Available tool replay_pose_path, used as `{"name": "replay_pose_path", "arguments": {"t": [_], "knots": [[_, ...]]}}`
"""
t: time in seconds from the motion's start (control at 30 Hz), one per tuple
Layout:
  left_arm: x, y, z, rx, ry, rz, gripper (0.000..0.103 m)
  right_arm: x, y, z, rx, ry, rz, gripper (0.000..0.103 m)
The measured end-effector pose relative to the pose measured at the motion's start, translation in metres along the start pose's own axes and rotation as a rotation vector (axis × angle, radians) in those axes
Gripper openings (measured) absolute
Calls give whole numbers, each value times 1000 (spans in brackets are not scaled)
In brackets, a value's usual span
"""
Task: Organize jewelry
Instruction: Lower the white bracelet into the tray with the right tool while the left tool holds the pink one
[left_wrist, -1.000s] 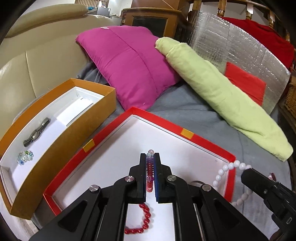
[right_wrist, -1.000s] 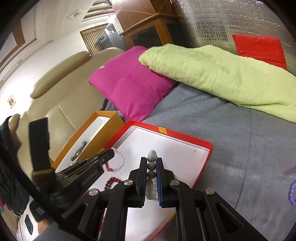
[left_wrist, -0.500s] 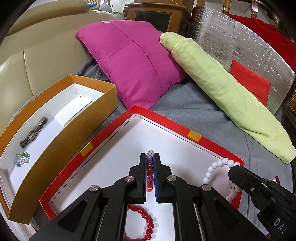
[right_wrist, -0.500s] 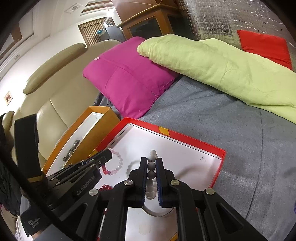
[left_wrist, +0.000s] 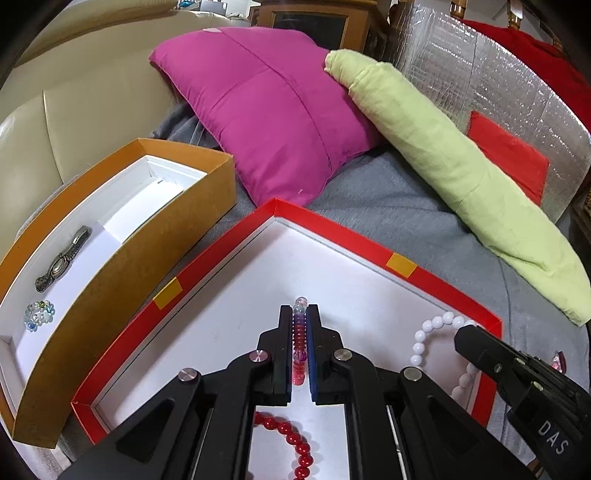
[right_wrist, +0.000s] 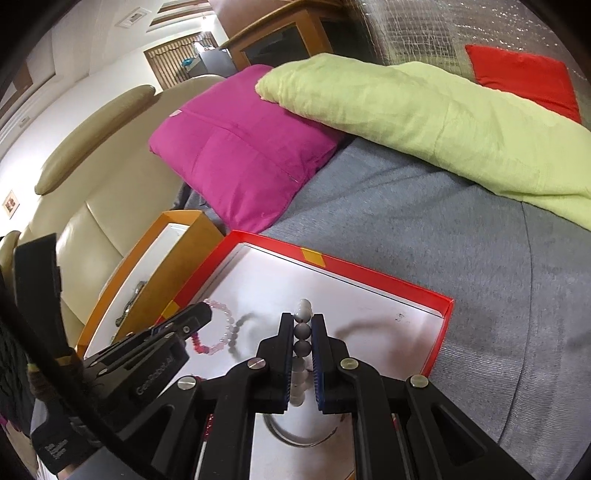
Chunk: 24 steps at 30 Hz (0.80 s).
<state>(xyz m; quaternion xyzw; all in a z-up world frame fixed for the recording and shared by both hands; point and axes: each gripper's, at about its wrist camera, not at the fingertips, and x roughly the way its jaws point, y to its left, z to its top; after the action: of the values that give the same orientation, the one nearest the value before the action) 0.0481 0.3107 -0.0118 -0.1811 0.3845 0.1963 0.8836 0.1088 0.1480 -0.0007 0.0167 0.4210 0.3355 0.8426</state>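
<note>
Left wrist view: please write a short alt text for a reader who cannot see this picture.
The left gripper is shut on a pink and purple bead bracelet above a red tray with a white floor, where a red bead bracelet lies. At right, the right gripper holds a white bead bracelet. An orange box stands left.

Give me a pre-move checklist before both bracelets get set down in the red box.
1. Left gripper shut on the pink-purple bracelet: ok.
2. Right gripper shut on the white bracelet: ok.
3. Both grippers over the red box: ok.
4. Free floor in the red box ahead of the fingers: ok, bare white there.
5. Red bead bracelet already lying in the box, below the left gripper: keep clear of it; whether the drop would land on it, cannot tell.
6. The two grippers apart from each other: ok, a gap shows in both views.
</note>
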Motion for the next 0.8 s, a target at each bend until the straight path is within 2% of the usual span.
{"name": "replay_pose_path", "arguments": {"t": [0.13,0.43,0.8], "knots": [[8,-1,-2,5,30,21,7,4,-8,1,12,6,-23,10],[10,-3,-4,15,39,31,7,16,-32,-1,69,34,-102,10],[13,-2,-3,15,48,39,7,18,-27,-1,56,37,-114,10]]}}
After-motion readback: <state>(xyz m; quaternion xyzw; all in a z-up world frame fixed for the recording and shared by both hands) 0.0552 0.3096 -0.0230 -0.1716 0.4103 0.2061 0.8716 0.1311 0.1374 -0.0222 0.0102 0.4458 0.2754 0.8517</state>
